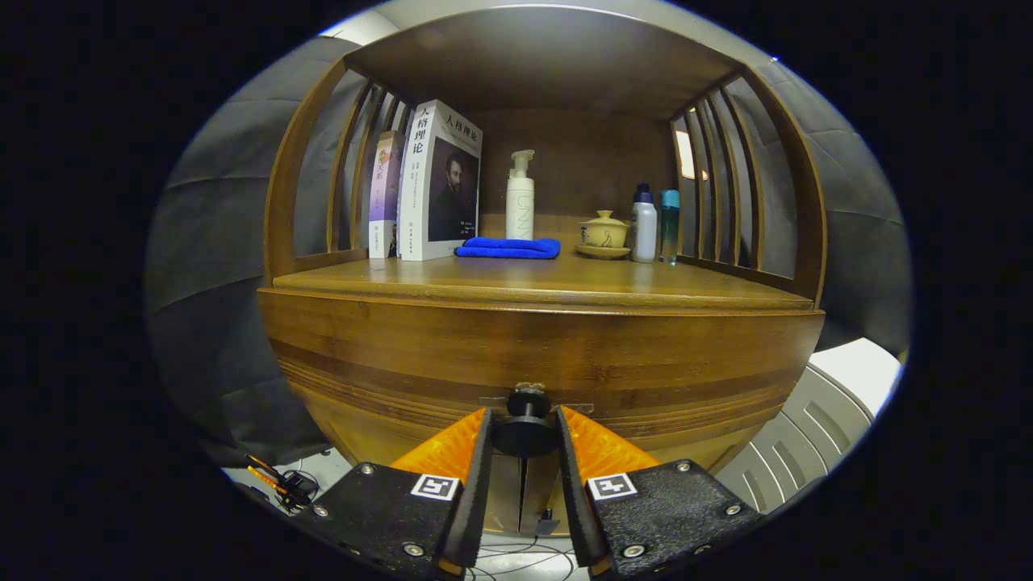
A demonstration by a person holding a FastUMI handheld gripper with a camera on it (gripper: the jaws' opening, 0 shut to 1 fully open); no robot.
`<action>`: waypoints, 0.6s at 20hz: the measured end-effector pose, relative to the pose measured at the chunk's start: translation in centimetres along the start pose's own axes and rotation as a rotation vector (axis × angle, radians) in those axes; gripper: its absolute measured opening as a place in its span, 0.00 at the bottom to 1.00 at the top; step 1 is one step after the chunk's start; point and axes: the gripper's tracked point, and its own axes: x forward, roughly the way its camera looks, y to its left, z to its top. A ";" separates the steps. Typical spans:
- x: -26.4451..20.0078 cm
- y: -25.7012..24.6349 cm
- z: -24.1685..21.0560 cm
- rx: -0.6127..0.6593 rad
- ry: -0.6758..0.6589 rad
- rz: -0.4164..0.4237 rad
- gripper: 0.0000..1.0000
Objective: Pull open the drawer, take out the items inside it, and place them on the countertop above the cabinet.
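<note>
The wooden cabinet's drawer front (403, 355) faces me, and I cannot see into the drawer. Its black round knob (524, 437) sits between my fingers. My gripper (523, 418) is closed around the knob, with both fingers touching its sides. Above the drawer front runs the wooden countertop (646, 284), with bare wood along its near edge.
At the back of the countertop stand two books (436, 190), a white pump bottle (520, 198), a folded blue cloth (508, 248), a lidded yellow cup (604, 234) and two small bottles (644, 226). Slatted wooden sides (718, 186) and a roof enclose the shelf. Cables (282, 484) lie on the floor at left.
</note>
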 end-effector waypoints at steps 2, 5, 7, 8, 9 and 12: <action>-0.9 0.0 -0.2 -0.007 0.016 -0.007 0.44; -2.0 0.0 -0.4 -0.010 0.047 -0.019 0.43; -2.9 0.1 -0.6 -0.006 0.061 -0.032 0.43; -3.3 0.0 -0.7 -0.005 0.068 -0.042 0.43; -3.7 0.1 -0.8 -0.009 0.072 -0.055 0.43; -5.7 0.2 -1.1 -0.020 0.081 -0.073 0.43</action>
